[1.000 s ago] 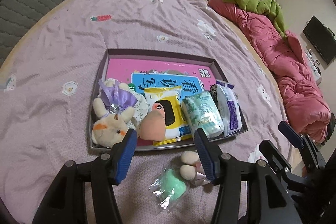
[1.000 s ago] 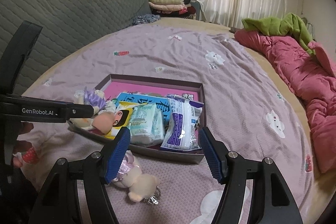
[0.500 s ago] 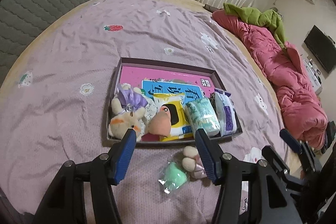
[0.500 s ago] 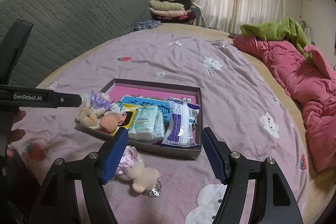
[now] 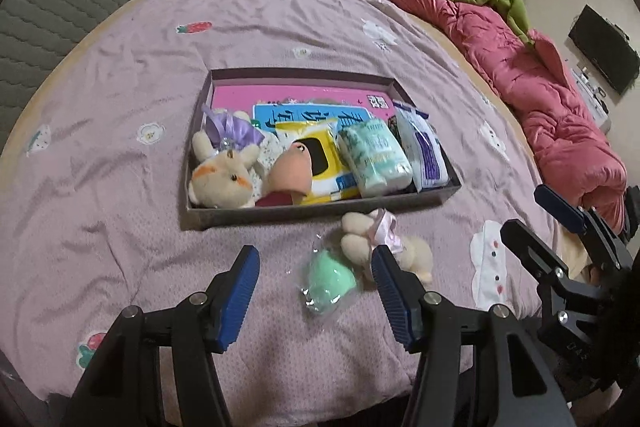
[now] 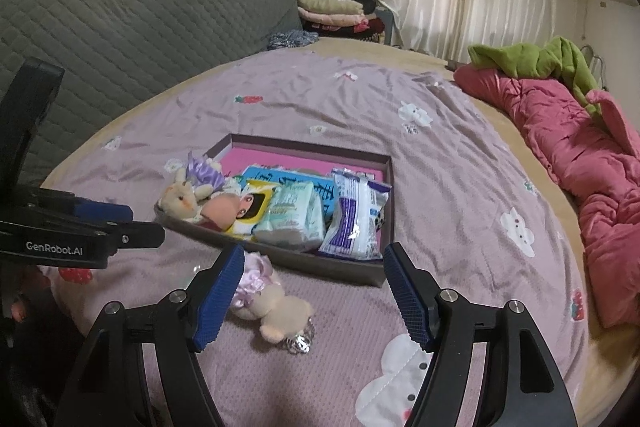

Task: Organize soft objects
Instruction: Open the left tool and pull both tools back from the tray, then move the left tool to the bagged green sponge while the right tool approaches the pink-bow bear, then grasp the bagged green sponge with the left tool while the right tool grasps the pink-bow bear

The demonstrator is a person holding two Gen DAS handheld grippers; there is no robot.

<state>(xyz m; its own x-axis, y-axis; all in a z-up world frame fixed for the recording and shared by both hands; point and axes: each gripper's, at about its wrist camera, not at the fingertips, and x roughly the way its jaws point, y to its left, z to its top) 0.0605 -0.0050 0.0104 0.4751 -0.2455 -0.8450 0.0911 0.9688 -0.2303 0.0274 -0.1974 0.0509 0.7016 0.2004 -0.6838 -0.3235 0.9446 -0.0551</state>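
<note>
Both grippers have backed off from the box [image 5: 320,213] — left gripper [image 5: 314,285] jaws apart and empty over the green pouch [image 5: 330,277], right gripper [image 6: 312,289] jaws apart above the plush [image 6: 280,311] — so two soft things still lie outside, likely next for packing.
</note>
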